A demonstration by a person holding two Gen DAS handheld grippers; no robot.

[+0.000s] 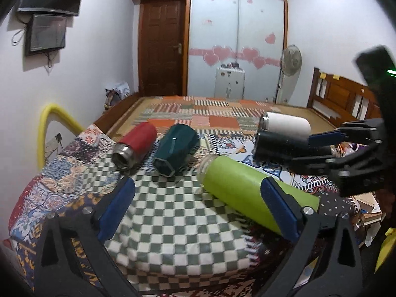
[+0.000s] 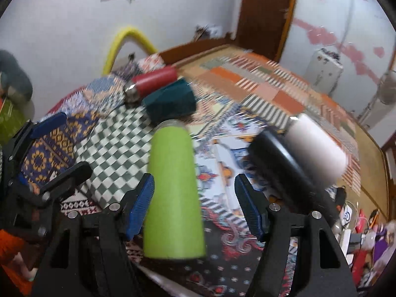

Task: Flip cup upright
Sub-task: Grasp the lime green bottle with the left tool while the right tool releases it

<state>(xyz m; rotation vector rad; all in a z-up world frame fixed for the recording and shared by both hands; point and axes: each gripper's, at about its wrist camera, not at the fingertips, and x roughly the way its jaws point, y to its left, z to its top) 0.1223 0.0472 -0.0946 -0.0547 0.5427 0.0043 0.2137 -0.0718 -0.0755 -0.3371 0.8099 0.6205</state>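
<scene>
Your right gripper (image 2: 194,204) is wide apart around the green cup (image 2: 173,188) lying on its side on the bed (image 1: 173,217), mouth toward twelve o'clock, so squeeze its smooth, hard, likely slippery middle, while your left gripper (image 1: 200,212) stays-free and wide apart too.

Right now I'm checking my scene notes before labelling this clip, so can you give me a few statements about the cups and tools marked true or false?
1. All five cups lie on their sides. True.
2. The green cup stands upright. False: it lies flat on the bed cover.
3. The right tool is shut on the green cup. False: its jaws are spread wide, open on either side of it.
4. The red cup lies beside the dark teal cup. True.
5. The left tool holds the red cup. False: it is open and holds nothing.
6. The white cup lies next to the black cup. True.
</scene>
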